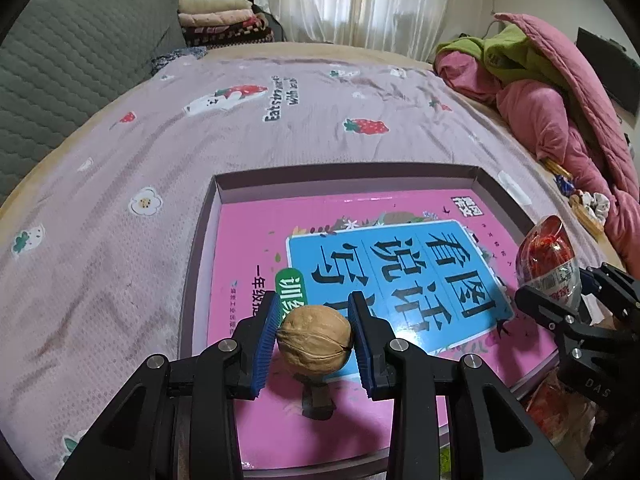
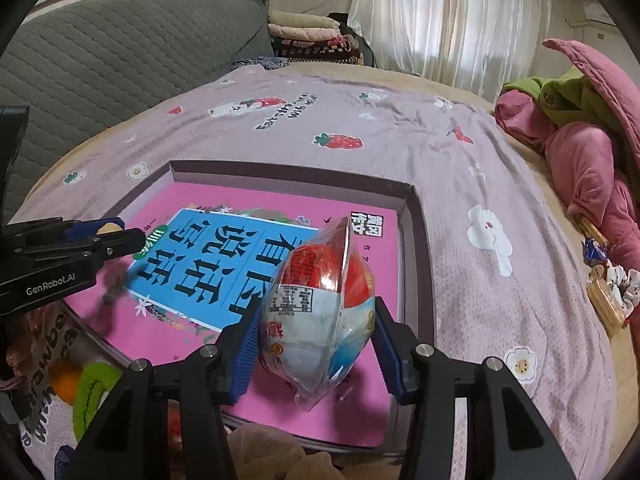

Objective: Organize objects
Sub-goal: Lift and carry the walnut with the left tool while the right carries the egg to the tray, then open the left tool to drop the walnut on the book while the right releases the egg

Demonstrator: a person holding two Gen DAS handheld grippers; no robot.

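Note:
My left gripper [image 1: 314, 338] is shut on a brown walnut [image 1: 315, 340] and holds it above a pink book [image 1: 280, 420] that lies in a shallow purple-grey box [image 1: 200, 240] on the bed. My right gripper [image 2: 316, 344] is shut on a puffy red-and-white snack packet [image 2: 320, 308] above the same book [image 2: 360, 412] and box [image 2: 420, 272]. The right gripper with its packet [image 1: 546, 256] also shows at the right edge of the left wrist view. The left gripper [image 2: 108, 236] shows at the left of the right wrist view.
The box sits on a lilac strawberry-print sheet [image 1: 120, 240]. A pink and green quilt heap [image 1: 560, 92] lies at the right with small snacks [image 2: 608, 292] beside it. A grey headboard [image 1: 60, 80] and folded blankets [image 1: 224, 20] are at the back left. Green and orange items [image 2: 88, 384] lie near the front.

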